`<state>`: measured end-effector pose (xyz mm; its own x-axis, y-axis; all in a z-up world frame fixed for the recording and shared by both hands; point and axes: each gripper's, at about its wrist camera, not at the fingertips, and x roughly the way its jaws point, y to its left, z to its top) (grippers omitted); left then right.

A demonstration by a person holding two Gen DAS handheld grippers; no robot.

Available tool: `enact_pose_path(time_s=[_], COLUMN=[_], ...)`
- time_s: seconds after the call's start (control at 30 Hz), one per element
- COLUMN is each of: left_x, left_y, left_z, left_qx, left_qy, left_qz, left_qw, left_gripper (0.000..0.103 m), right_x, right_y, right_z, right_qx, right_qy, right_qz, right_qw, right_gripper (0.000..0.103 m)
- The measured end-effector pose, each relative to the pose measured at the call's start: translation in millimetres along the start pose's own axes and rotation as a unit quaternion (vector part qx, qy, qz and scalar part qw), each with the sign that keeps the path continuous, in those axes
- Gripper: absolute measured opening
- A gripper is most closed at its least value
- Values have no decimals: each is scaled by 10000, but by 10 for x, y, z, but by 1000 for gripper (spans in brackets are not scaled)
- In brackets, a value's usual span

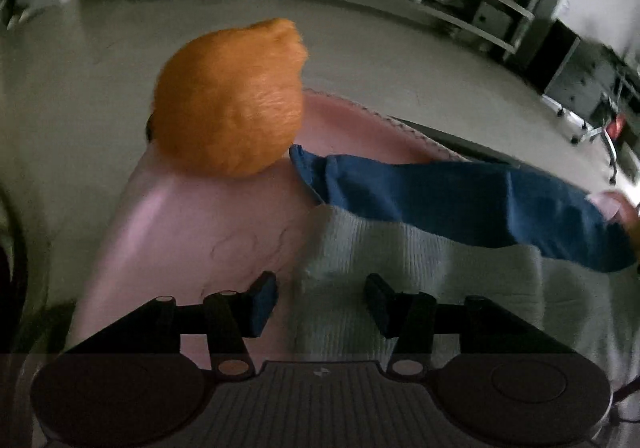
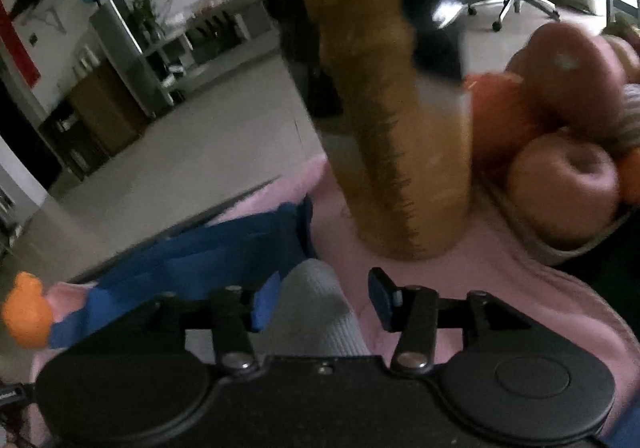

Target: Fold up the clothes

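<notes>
- Left gripper (image 1: 320, 298): pointing steeply downward, dark fingers (image 1: 262, 302) parted with a clear gap, pads pressing on nothing.
- Right gripper (image 2: 324, 298): likewise angled downward, blue-padded fingers (image 2: 266, 302) apart, jaws not clamped.

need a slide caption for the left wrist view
Open left gripper above a pale ribbed knit, blue garment lying across it, on a pink cover beside an orange plush.

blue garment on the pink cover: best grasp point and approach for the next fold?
Probably the free end of the blue garment near the orange plush. It lies long and flat across the grey knit cloth on the pink cover, so pinch that end's edge from above. The left gripper is open and nearest.
</notes>
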<state>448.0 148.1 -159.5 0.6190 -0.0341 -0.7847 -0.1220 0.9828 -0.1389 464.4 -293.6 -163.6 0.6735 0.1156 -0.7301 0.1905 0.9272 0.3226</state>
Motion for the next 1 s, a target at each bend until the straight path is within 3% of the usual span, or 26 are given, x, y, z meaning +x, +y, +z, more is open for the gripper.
enact_pose_path(time_s=[0.03,0.07,0.1,0.13,0.27,0.37,0.43,0.53,0.6,0.63,0.67,0.7,0.87,1.0], left_x=[17,20,10,1,17,52,73,20,-140,-254,-403,-569,-1541,-2011], left_y=[-28,-66,-113,-178,-472,-550,-576,-560,-484,-428,-357,-293,-115,28], left_z=[9,16,19,16,-106,-163,-157,-129,-123,-127,-134,-153,-493,-964], left_qx=[112,250,411,642,1520,1628,1651,1604,1425,1309,1175,1073,968,332], left_qy=[-45,-95,-147,-197,-428,-572,-592,-621,-693,-713,-717,-733,-962,-813], left_qz=[-5,40,126,274,1036,1430,1608,1862,2059,2091,2051,1984,1672,892], left_qw=[9999,9996,9990,9974,9820,9746,9713,9673,9657,9665,9690,9715,9764,9921], left_gripper=[44,32,21,15,14,16,20,21,21,22,23,23,31,31], right_x=[72,143,201,225,107,72,222,214,74,-63,-229,-405,-1332,-1944], right_y=[31,52,64,81,246,353,319,431,473,467,450,423,118,-169], right_z=[-13,-31,-54,-80,-189,-296,-342,-387,-379,-359,-328,-306,-329,-503], right_qx=[-65,-127,-160,-205,-773,-1277,-1313,-1497,-1559,-1458,-1317,-1162,-411,206], right_qy=[42,97,149,145,-335,-867,-716,-692,-612,-622,-641,-644,-512,-504], right_qz=[-50,-87,-88,-73,-325,-1055,-1337,-1479,-1320,-1202,-1072,-919,-130,489], right_qw=[10000,9998,9997,9997,9959,9824,9797,9752,9770,9800,9834,9869,9978,9973], right_gripper=[48,44,38,25,17,12,12,15,20,30,41,44,46,52])
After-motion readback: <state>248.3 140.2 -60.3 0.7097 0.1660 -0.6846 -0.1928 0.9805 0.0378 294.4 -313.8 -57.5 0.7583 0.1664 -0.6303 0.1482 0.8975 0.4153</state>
